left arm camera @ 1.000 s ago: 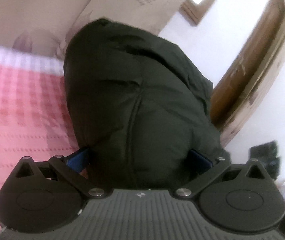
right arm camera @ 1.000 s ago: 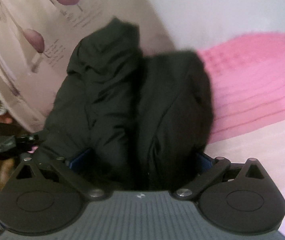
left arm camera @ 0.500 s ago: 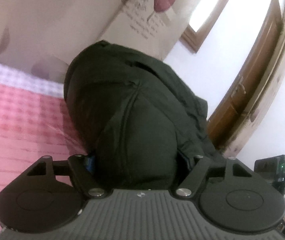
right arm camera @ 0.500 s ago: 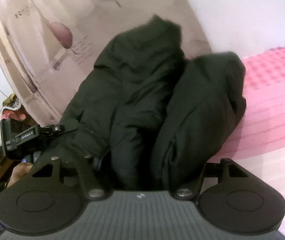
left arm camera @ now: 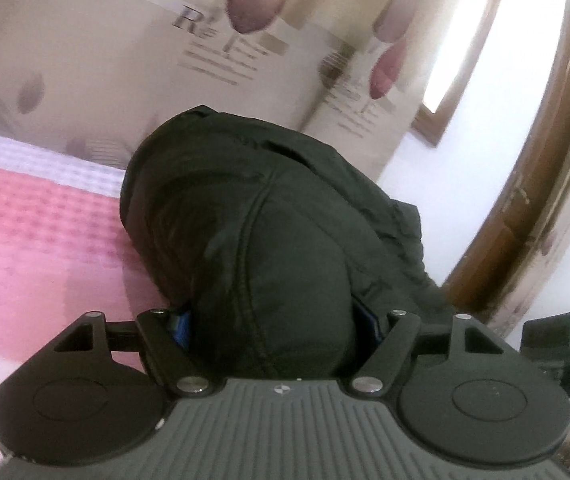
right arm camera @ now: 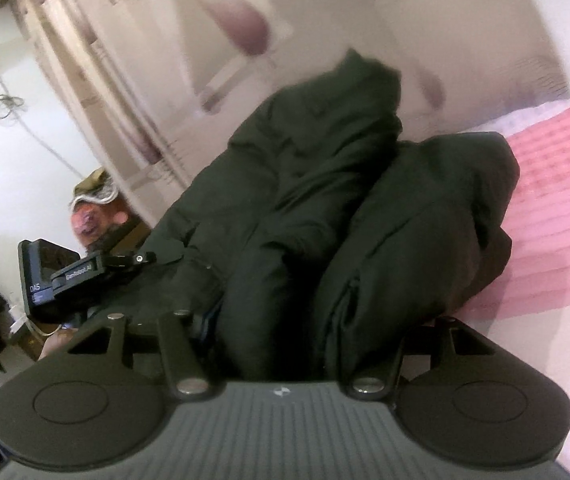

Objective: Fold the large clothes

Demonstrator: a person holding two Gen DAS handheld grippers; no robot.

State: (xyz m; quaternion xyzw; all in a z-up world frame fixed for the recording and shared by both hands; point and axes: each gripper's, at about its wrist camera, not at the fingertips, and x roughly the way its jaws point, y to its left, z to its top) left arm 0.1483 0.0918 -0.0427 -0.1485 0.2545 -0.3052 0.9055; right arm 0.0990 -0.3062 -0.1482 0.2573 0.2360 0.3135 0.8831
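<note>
A bulky black padded jacket [left arm camera: 245, 208] is bunched up over a pink waffle bedcover [left arm camera: 37, 232]. My left gripper [left arm camera: 273, 320] is shut on a thick fold of it, and the blue pads [left arm camera: 179, 326] press into the fabric on both sides. In the right wrist view the same jacket [right arm camera: 305, 200] rises in two fat rolls. My right gripper [right arm camera: 309, 328] is shut on the lower end of those rolls, and the cloth hides its fingertips. The jacket's far end droops towards the bedcover [right arm camera: 557, 208].
A pale curtain [left arm camera: 125, 60] with purple flower prints hangs behind the bed. A brown wooden door frame [left arm camera: 545, 200] stands at the right. The left gripper's body [right arm camera: 57, 276] and a person's head [right arm camera: 97, 212] show at the left of the right wrist view.
Both grippers' jaws have narrowed onto the jacket. Both hands have risen and swung, so the bundle has lifted and more curtain shows behind it.
</note>
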